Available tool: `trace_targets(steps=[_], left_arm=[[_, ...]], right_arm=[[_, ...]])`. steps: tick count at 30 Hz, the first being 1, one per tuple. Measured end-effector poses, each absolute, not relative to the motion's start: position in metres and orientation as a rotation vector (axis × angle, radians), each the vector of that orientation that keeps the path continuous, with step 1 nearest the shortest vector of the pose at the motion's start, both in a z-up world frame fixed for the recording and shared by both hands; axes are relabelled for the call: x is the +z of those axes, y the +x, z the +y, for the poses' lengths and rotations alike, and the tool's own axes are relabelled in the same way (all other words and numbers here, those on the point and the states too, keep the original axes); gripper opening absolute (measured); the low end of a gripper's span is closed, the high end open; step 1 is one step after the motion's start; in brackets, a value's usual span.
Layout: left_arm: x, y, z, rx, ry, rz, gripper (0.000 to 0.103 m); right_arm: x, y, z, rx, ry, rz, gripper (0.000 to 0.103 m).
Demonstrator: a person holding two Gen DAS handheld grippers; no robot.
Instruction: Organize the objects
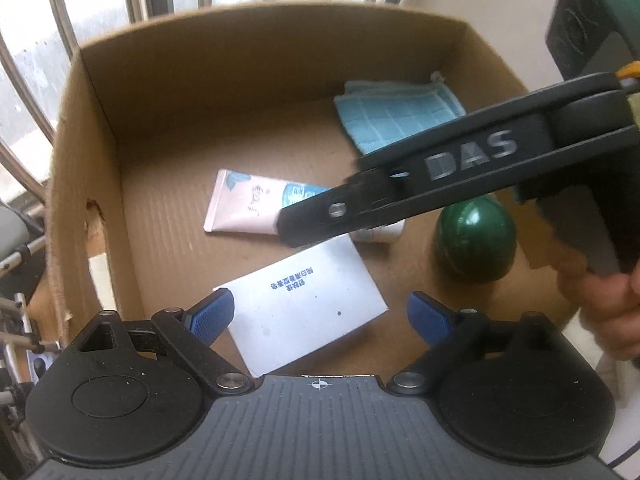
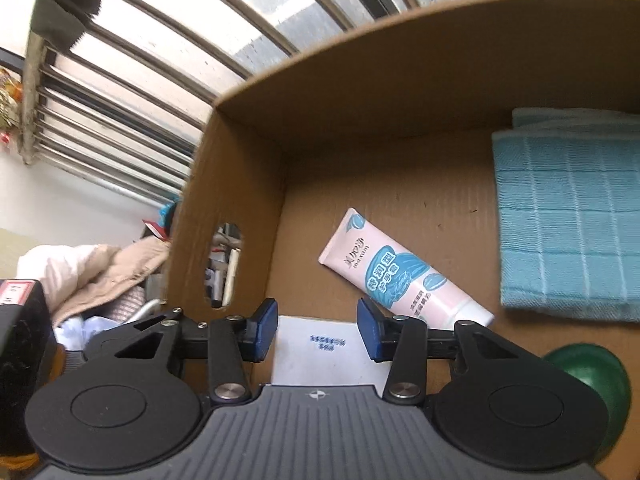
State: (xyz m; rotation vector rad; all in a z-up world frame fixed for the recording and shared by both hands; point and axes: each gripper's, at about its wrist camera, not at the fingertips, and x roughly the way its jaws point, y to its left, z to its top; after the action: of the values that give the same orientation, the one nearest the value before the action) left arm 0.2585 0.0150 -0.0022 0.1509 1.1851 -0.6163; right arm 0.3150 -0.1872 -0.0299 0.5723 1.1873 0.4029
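Observation:
An open cardboard box (image 1: 96, 128) holds a pink hand-cream tube (image 1: 244, 204), a white packet with blue print (image 1: 308, 308), a folded blue cloth (image 1: 396, 116) and a dark green egg-shaped object (image 1: 476, 240). My left gripper (image 1: 320, 316) is open and empty above the white packet. My right gripper (image 2: 316, 332) is open and empty inside the box, over the white packet (image 2: 328, 356), with the tube (image 2: 400, 276) just beyond it. The right gripper's black body (image 1: 460, 176) crosses the left wrist view from the right.
The box (image 2: 240, 184) has a hand-hole in its left wall (image 2: 224, 264). A barred window (image 2: 160, 60) stands behind it. Clothes (image 2: 100, 272) lie left of the box. The cloth (image 2: 568, 216) and green object (image 2: 588, 380) fill the box's right side.

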Motion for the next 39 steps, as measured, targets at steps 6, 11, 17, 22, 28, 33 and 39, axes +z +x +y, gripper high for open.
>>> trace_targets(steps=[6, 11, 17, 22, 28, 33, 39], left_arm=[[0.031, 0.218, 0.029, -0.634, 0.136, 1.022, 0.096], [0.064, 0.162, 0.051, -0.635, 0.089, 0.815, 0.102], [0.075, 0.102, 0.07, -0.524, 0.025, 0.601, 0.103], [0.053, 0.063, 0.068, -0.363, 0.004, 0.557, 0.103], [0.022, 0.024, 0.059, -0.246, -0.057, 0.526, 0.103], [0.015, 0.021, 0.068, -0.334, -0.18, 0.499, 0.103], [0.015, 0.028, 0.061, -0.347, -0.139, 0.5, 0.103]], right_arm=[[0.004, 0.272, -0.209, 0.424, 0.632, 1.07, 0.056], [0.031, 0.221, -0.225, 0.457, 0.704, 0.928, 0.073], [0.047, 0.157, -0.225, 0.426, 0.671, 0.767, 0.095], [0.043, 0.092, -0.215, 0.312, 0.584, 0.608, 0.103], [0.026, 0.031, -0.201, 0.093, 0.471, 0.541, 0.103], [0.031, 0.004, -0.186, -0.025, 0.296, 0.506, 0.103], [0.032, -0.013, -0.169, -0.16, 0.091, 0.463, 0.103]])
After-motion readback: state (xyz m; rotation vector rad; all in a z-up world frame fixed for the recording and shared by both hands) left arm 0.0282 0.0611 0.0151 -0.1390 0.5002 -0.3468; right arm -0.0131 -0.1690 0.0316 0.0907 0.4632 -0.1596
